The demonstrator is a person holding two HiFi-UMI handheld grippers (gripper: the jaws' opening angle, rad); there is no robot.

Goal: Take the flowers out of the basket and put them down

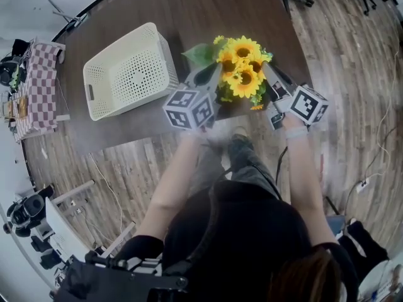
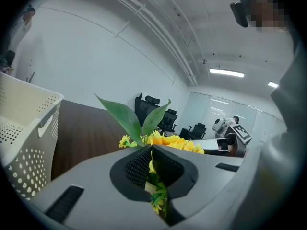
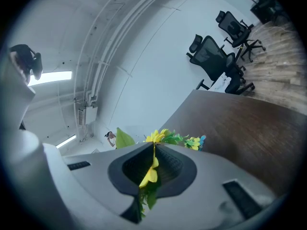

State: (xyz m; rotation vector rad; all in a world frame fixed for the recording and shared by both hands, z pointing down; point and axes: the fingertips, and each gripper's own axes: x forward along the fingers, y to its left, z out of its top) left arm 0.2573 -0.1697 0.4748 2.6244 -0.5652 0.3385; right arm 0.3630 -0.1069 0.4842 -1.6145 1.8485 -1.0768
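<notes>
A bunch of yellow sunflowers (image 1: 242,71) with green leaves hangs over the near edge of the dark wooden table (image 1: 189,5), held from both sides. My left gripper (image 1: 213,74) is shut on the bunch's left side; in the left gripper view stems and petals (image 2: 152,166) are pinched between the closed jaws (image 2: 151,147). My right gripper (image 1: 272,74) grips the right side, where a yellow petal (image 3: 149,174) and leaves sit squeezed between its jaws (image 3: 154,145). The white perforated basket (image 1: 129,71) stands on the table to the left, apart from the flowers.
A red-checked cloth (image 1: 38,87) lies at the table's far left end. Black office chairs (image 3: 216,56) stand on the wooden floor beyond the table. The person's legs (image 1: 242,159) are just below the grippers. Bare tabletop (image 3: 240,123) stretches past the bunch.
</notes>
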